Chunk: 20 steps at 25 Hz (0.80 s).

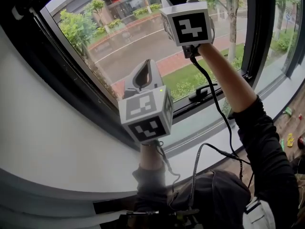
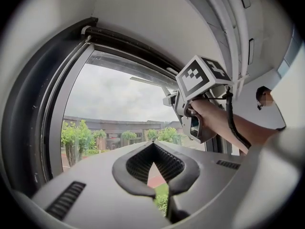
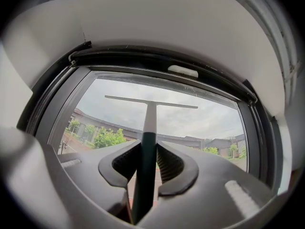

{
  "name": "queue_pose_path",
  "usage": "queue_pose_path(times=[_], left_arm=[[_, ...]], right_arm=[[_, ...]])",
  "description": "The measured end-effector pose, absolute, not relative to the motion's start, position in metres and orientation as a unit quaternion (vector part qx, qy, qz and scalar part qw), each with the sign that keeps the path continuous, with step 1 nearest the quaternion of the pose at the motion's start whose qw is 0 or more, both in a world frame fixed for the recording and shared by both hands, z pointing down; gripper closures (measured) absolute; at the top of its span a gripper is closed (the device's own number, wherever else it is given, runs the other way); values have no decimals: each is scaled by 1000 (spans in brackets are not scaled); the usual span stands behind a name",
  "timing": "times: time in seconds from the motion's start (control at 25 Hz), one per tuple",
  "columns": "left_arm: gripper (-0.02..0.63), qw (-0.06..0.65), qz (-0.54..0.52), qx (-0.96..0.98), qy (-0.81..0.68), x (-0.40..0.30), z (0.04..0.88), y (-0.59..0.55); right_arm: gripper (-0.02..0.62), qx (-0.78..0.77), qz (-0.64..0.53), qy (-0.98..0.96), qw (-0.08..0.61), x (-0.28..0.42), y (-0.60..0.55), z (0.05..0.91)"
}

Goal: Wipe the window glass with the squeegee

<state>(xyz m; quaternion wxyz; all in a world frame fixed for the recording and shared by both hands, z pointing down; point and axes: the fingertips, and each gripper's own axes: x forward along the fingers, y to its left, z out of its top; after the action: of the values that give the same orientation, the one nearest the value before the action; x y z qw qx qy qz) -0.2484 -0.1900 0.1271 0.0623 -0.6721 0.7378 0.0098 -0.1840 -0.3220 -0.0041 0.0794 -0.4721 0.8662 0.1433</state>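
Right tool (image 3: 148, 149) clamped on the squeegee (image 3: 149, 113) handle.
Blade at 12 o'clock, before the window glass (image 3: 200, 123); left tool (image 2: 153, 149) closed (nothing held).

Squeegee (image 3: 149, 128) white and dark green (window frame (image 3: 162, 61) black).

Grippers facing the window glass (image 1: 128, 37)
The right gripper (image 3: 147, 163), with the squeegee (image 3: 149, 123) standing between its jaws, is hanging above and right of the left gripper (image 2: 153, 168).

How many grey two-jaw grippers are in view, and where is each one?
2. The grey left gripper is lower before the window glass, shut and empty; the right gripper is higher, shut on the dark-green-handled white squeegee.
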Motion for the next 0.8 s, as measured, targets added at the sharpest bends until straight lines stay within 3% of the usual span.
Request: queue_pose_path(times=[0.8], left_arm=[[607, 15, 2, -676, 737, -249, 180, -187]], right_arm=[[502, -473, 146, 866, 68, -184, -318, 29]])
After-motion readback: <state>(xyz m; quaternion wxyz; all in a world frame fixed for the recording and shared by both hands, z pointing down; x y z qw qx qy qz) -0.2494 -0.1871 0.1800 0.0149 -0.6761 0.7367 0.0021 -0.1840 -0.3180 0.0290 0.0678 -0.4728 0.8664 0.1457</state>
